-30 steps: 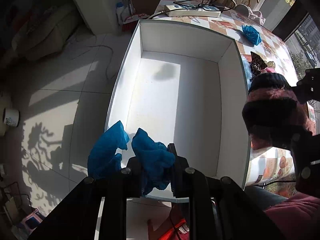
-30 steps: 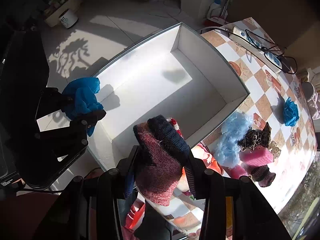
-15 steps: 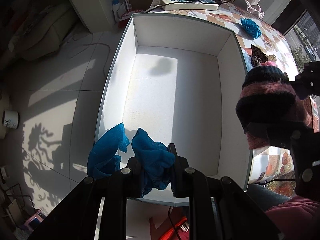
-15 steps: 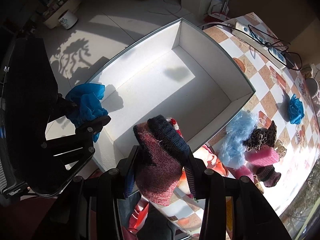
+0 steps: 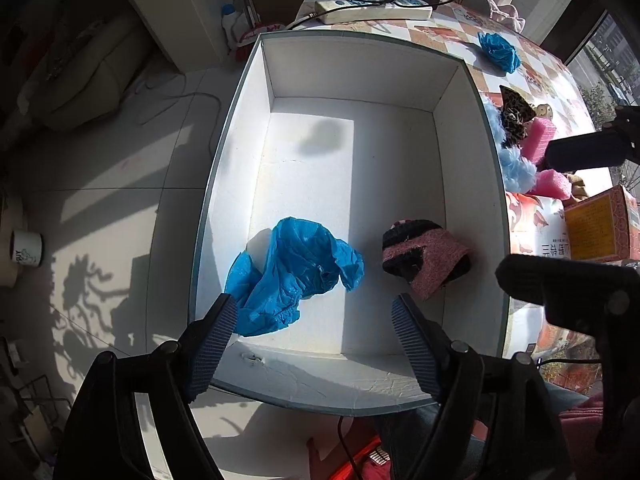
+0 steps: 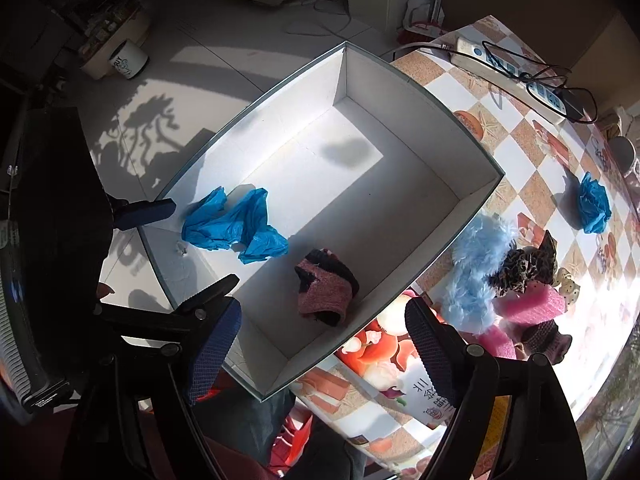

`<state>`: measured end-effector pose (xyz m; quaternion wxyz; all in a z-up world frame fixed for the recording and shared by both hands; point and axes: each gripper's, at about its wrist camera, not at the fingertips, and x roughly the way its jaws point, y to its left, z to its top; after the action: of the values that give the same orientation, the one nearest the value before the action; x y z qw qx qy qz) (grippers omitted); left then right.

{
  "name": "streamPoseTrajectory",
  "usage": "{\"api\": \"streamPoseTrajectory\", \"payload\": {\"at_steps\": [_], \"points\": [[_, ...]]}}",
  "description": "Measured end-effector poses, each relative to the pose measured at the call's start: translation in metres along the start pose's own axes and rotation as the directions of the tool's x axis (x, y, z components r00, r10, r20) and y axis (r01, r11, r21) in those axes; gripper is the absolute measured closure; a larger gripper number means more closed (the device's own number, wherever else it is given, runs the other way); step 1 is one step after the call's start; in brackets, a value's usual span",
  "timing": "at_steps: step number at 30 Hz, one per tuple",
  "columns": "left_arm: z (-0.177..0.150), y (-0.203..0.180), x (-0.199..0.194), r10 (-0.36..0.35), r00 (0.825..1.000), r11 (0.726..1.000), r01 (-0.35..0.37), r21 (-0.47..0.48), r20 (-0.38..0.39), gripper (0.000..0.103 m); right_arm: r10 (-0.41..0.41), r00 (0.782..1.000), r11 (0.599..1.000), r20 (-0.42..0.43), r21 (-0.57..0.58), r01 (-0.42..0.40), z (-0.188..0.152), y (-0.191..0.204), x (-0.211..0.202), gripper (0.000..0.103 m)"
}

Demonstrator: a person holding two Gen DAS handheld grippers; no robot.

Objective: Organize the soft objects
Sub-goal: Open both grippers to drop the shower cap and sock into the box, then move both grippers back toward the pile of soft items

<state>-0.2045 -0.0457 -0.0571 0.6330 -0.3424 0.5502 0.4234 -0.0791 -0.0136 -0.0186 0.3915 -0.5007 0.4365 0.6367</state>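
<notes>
The left tongs hang above the near end of the white box, their jaws opening with nothing between them. The right tongs hang above the box's near right corner, jaws likewise opening and empty.

Below the left tongs, the crumpled blue plastic cover lies on the box floor, close to the near left wall. To its right on the same floor lies the pink and dark knitted piece, just beside the right wall (the two do not touch). The rest of the box floor is bare and partly sunlit.

The box stands at the left edge of the checkered bench. Outside the box's right wall, on the bench, sits a heap: a pale blue fluffy piece, a leopard-print piece and pink foam pieces, all touching. Further from the box lies a second blue plastic cover, well apart from the heap. Beyond the box's far wall, a white power strip with dark cables rests on the bench.
</notes>
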Motion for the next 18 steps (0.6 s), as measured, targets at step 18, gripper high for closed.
{"api": "streamPoseTrajectory", "payload": {"at_steps": [18], "points": [[0.088, -0.048, -0.054, -0.264, 0.958, 0.960, 0.249, 0.129, 0.110, 0.000, -0.054, 0.991, 0.827, 0.126, 0.562, -0.027, -0.070, -0.169, -0.104, 0.000]]}}
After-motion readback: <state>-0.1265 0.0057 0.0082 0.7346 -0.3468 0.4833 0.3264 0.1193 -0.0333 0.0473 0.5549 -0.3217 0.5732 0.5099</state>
